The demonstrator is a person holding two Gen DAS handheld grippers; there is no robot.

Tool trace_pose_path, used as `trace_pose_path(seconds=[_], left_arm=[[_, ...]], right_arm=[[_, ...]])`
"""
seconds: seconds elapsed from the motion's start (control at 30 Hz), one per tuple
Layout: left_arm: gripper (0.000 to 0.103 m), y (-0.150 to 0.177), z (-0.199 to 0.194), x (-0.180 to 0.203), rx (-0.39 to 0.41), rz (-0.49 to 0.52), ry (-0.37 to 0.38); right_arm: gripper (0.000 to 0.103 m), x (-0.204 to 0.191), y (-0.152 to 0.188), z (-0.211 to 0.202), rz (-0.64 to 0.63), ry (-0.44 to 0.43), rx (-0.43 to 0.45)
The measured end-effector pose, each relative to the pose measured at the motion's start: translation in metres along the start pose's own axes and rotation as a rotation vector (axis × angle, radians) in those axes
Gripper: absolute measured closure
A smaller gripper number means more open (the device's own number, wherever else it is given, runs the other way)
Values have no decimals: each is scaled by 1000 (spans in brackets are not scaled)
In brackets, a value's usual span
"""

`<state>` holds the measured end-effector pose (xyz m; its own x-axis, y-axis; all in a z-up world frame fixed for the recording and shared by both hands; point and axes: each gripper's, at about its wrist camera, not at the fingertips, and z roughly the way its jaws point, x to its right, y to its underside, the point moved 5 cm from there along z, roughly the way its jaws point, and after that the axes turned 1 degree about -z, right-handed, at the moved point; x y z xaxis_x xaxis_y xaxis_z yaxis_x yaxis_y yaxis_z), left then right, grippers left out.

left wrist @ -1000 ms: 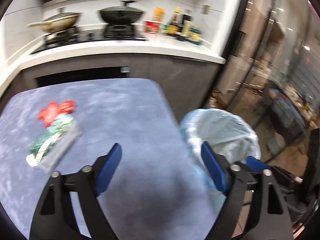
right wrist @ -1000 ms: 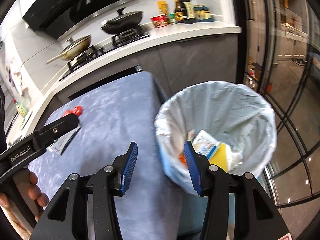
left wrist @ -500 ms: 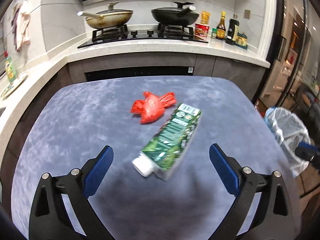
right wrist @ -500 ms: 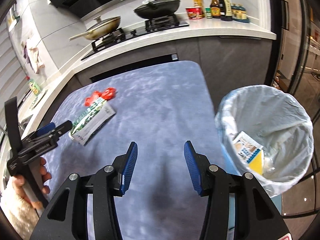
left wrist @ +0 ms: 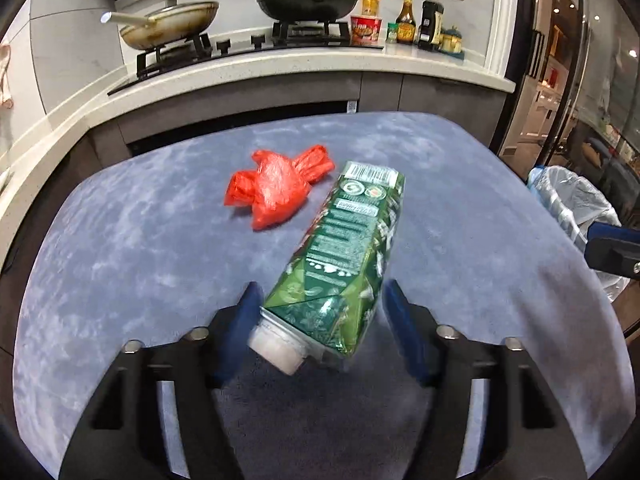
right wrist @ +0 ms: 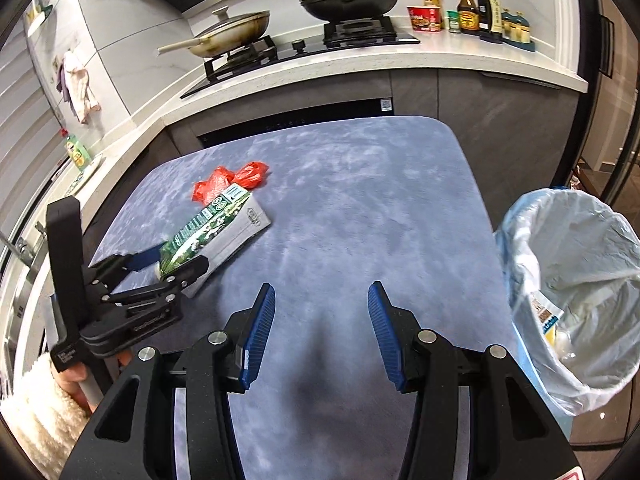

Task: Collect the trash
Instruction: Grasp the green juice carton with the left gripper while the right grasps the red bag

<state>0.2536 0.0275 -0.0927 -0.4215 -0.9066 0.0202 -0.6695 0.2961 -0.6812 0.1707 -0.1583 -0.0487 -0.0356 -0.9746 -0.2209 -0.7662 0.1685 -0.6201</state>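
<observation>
I count two pieces of trash on the blue table (left wrist: 120, 240): one green carton (left wrist: 344, 256) lying on its side, and one red plastic bag (left wrist: 276, 192) just beyond the carton's far end. One trash bin (right wrist: 572, 300), lined with a pale bag, stands off the table's right edge.

A second ago my left gripper (left wrist: 320, 320) looked past the table corner at the bin with the carton off to its left; now it straddles the carton's capped end. Its jaws are closing, blurred, with the carton between them; I can't tell whether the pads press it yet. My right gripper (right wrist: 322, 332) has swung away from over the bin and now hangs over bare table beside it, spread halfway, pinching nothing.

Inside the bin I see a printed packet and something yellow.
</observation>
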Motion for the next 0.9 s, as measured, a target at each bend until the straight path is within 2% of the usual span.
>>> trace_pose_path(seconds=[0.3,0.43,0.6,0.9], left_arm=[[50,12,-36,-17,14,-148,-35],[51,25,-62,-29,17,-184,-98],[51,42,-81,-51,-19,-237,-172],[51,50,-89,-79,-46,-328,-182]], right_arm=[[56,-31,-18,23,-74,-30,-8],[56,-54,-29,43,-107,-74,-21],[56,-86,-46,74,-134,-128,-35],[56,-120,-74,141,-110,-167,-84]])
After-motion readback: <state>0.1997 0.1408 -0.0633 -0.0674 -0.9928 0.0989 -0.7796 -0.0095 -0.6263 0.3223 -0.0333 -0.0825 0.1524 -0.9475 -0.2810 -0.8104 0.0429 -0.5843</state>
